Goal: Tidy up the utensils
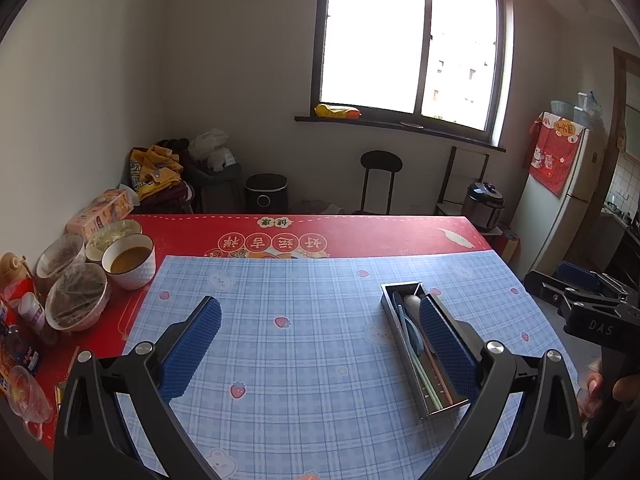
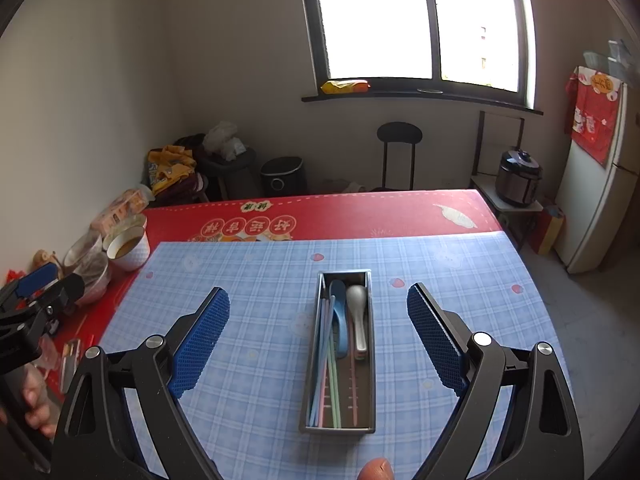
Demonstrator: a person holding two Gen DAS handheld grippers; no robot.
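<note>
A long metal utensil box [image 2: 370, 344] lies on the blue checked mat [image 2: 260, 292]. Inside it are a white spoon [image 2: 358, 312], a blue spoon [image 2: 340, 320] and pastel chopsticks [image 2: 326, 376]. My right gripper [image 2: 318, 312] hangs above the box, open, its blue pads wide on either side, holding nothing. In the left wrist view the same box [image 1: 400, 340] sits under the right-hand pad of my left gripper [image 1: 320, 316], which is open and empty over the mat [image 1: 300, 320]. Each gripper shows at the edge of the other's view.
Several bowls [image 1: 128, 260], some covered in film, stand with packets and a glass cup [image 1: 28, 404] on the red tablecloth [image 1: 360, 236] at the left. Beyond the table are a black stool [image 1: 380, 176], a rice cooker [image 1: 484, 204] and a fridge [image 1: 560, 200].
</note>
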